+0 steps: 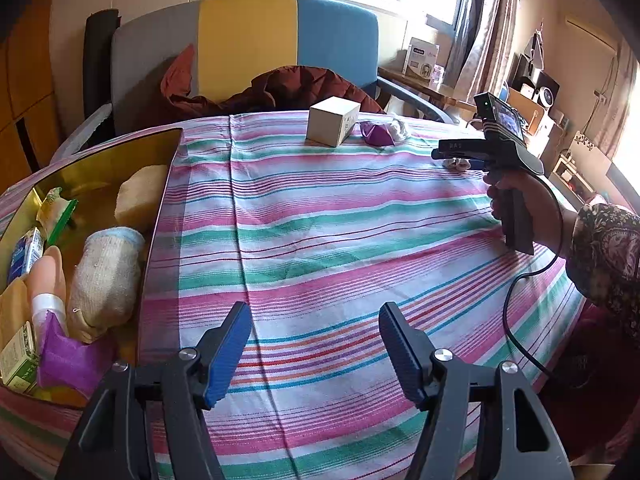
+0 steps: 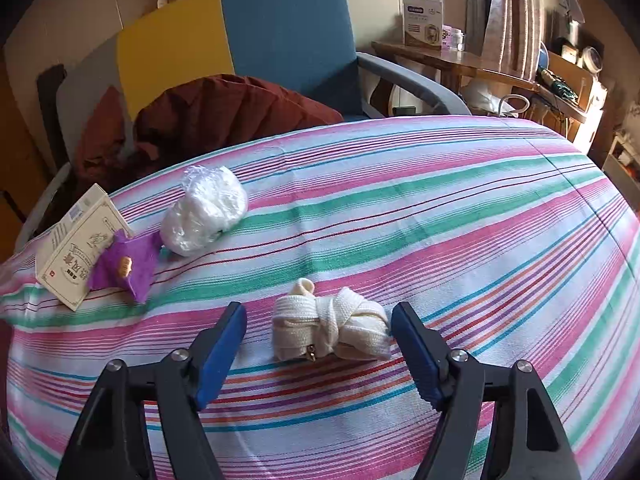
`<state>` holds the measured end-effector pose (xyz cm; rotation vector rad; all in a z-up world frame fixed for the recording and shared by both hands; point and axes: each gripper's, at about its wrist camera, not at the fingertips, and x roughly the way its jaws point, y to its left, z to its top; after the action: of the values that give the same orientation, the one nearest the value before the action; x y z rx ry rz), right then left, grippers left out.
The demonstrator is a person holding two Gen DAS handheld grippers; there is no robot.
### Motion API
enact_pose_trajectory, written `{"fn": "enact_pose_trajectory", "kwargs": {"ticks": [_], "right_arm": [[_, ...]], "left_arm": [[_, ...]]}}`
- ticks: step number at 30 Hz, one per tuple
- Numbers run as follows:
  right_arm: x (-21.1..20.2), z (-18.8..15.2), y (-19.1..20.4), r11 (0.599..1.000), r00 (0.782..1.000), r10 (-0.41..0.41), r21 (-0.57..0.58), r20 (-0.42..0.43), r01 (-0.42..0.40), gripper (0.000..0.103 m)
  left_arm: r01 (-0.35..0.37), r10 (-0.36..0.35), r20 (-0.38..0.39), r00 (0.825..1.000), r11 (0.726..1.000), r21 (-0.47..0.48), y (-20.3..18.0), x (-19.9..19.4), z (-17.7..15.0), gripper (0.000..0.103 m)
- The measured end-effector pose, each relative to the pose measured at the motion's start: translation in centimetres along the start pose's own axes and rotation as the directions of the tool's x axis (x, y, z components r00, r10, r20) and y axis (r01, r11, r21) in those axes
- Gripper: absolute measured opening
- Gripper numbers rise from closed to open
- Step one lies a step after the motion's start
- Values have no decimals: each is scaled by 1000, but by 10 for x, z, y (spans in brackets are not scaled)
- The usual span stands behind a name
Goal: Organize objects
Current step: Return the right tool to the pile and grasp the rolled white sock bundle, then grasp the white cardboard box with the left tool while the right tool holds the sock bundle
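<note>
A cream bandage roll point(image 2: 332, 330) with a small metal clip lies on the striped tablecloth point(image 2: 440, 216). My right gripper point(image 2: 319, 312) straddles it, open. Its right pad sits at the roll's end; the left pad stands clear of it. Farther left lie a plastic-wrapped white bundle point(image 2: 204, 210), a purple packet point(image 2: 128, 266) and a white box point(image 2: 78, 254). My left gripper point(image 1: 314, 312) is open over bare cloth with nothing between its fingers. To its left stands a gold tray point(image 1: 100, 164) holding several items, among them a rolled sock point(image 1: 106, 276).
A multicoloured armchair point(image 1: 248, 48) with a dark red garment stands behind the table. A person's hand and patterned sleeve point(image 1: 608, 252) hold the right gripper, with a black cable hanging by the table's right edge. A wooden side table point(image 2: 452, 60) stands at the back right.
</note>
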<state>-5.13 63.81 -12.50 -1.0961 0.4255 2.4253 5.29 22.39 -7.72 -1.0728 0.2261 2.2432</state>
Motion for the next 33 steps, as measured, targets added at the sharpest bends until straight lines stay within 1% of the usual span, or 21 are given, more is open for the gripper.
{"fn": "enact_pose_trajectory", "kwargs": {"ticks": [1, 2, 4, 9, 13, 14, 16, 18, 19, 21, 22, 27, 29, 32, 33], "right_arm": [[0, 0, 0, 1000, 1000, -3, 0, 3, 3, 66], [0, -1, 0, 1000, 1000, -8, -1, 6, 8, 64], [-2, -3, 0, 1000, 1000, -9, 2, 14, 9, 53], [-3, -4, 2, 1000, 1000, -14, -6, 22, 14, 51], [-6, -5, 10, 999, 999, 40, -36, 30, -39, 51], [-6, -5, 13, 998, 998, 51, -47, 29, -50, 51], [-5, -6, 18, 995, 997, 68, -69, 24, -67, 51], [-4, -6, 21, 994, 997, 69, -85, 19, -67, 51], [-4, -7, 22, 994, 998, 66, -89, 17, -64, 51], [-4, -7, 22, 994, 997, 71, -83, 16, -69, 51], [-4, -7, 21, 994, 997, 76, -77, 16, -74, 51], [-2, -7, 20, 995, 997, 77, -69, 17, -76, 51], [-3, -7, 20, 995, 997, 78, -66, 17, -77, 52], [-3, -6, 18, 995, 996, 89, -53, 18, -88, 52], [-3, -6, 18, 995, 996, 91, -50, 19, -90, 52]], "left_arm": [[4, -4, 2, 1000, 1000, 1, -1, 2, 2, 67], [6, -6, 2, 1000, 1000, 3, -2, 3, 5, 67], [6, -6, 5, 1000, 1000, 1, -4, 7, 12, 67], [14, -14, 21, 1000, 1000, -7, -6, 21, 37, 67], [17, -17, 10, 1000, 1000, -13, -7, 44, 65, 67], [14, -14, 10, 1000, 1000, -6, -8, 51, 73, 67], [15, -15, -10, 1000, 1000, 12, -11, 67, 88, 74], [14, -14, -18, 1000, 999, 50, -17, 84, 106, 80], [19, -17, -26, 1000, 998, 66, -19, 93, 114, 82], [23, -19, -47, 999, 996, 86, -22, 113, 133, 82], [40, -36, -53, 998, 995, 90, -23, 123, 142, 82], [12, -2, -56, 998, 985, 174, -30, 163, 183, 82], [20, -8, -59, 998, 980, 199, -31, 178, 198, 82], [25, -7, -91, 996, 980, 198, -27, 202, 212, 84], [17, 2, -96, 995, 981, 192, -24, 209, 216, 84]]}}
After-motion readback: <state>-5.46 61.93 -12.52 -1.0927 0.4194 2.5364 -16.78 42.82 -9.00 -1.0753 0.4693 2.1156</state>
